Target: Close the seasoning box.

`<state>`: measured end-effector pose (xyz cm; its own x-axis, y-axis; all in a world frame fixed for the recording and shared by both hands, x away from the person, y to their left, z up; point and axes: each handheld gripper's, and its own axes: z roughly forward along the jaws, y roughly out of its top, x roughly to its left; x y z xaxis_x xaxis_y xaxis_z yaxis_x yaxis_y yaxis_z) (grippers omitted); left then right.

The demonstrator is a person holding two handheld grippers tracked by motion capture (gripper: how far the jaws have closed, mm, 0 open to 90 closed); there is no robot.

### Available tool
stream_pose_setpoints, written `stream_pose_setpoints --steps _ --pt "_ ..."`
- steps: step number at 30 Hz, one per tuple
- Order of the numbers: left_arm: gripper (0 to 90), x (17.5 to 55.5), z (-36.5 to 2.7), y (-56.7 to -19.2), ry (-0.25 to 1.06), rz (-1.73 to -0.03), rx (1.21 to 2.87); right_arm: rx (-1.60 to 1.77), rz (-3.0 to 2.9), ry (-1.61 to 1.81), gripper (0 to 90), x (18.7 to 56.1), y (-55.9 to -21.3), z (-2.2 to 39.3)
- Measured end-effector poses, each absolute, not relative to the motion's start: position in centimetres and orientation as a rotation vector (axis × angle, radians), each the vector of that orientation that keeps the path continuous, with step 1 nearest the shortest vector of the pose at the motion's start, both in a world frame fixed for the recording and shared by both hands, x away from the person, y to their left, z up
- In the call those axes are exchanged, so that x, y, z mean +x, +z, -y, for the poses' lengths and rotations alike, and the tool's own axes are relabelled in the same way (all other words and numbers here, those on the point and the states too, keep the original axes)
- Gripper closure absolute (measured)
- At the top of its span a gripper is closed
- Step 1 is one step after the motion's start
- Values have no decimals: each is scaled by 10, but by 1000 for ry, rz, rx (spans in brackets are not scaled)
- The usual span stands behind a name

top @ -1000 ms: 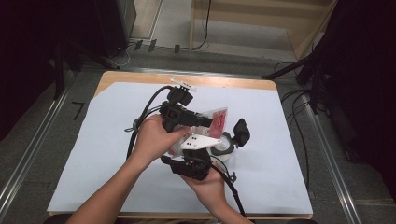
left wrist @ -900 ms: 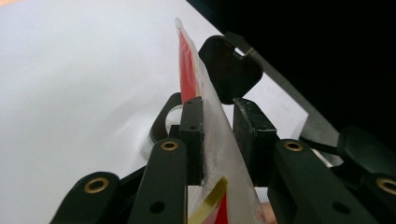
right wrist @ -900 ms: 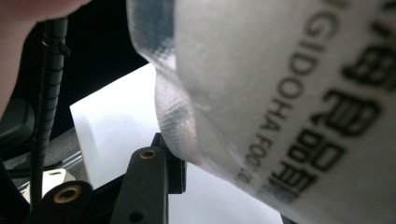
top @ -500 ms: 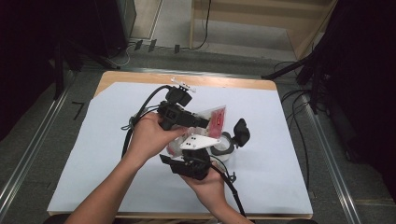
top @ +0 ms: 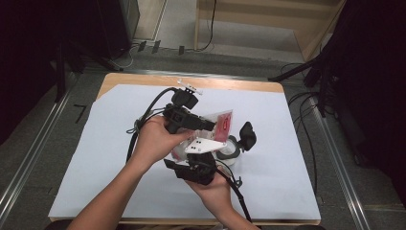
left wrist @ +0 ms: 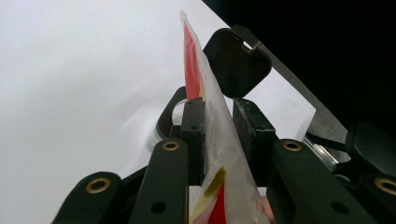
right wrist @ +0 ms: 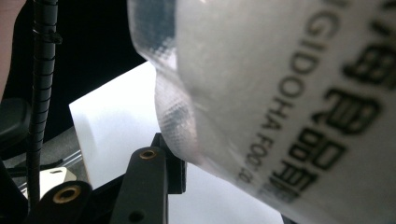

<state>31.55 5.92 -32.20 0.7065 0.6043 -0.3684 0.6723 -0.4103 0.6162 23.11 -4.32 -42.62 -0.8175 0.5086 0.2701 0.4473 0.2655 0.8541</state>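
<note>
Red-and-clear plastic sachet (top: 221, 125) held above the white table cover (top: 95, 158) between two hand-held grippers, beside an open-lidded container.

Thin, glossy and crinkled, the sachet stands edge-on in the left gripper (left wrist: 219, 128), whose jaws have just been closing and now clamp its film; the right gripper (top: 203, 160) carries the translucent printed end (right wrist: 299, 93), though whether its pads actually press there cannot be told. Just beyond sits a round grey-rimmed container (top: 229, 149) with a black, rounded-square hinged lid (left wrist: 237, 60) raised. Likely risks: slick film may slip from the flat black pads, or opposing pulls may tear it unevenly, spilling contents onto the cover rather than into the container.
</note>
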Motion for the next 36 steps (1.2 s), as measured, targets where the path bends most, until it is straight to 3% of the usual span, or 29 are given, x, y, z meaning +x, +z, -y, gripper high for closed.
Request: stream_pose_setpoints --steps 36 --pt "760 326 -53 -319 -155 -993 2145 916 -2432 1627 642 234 -423 47"
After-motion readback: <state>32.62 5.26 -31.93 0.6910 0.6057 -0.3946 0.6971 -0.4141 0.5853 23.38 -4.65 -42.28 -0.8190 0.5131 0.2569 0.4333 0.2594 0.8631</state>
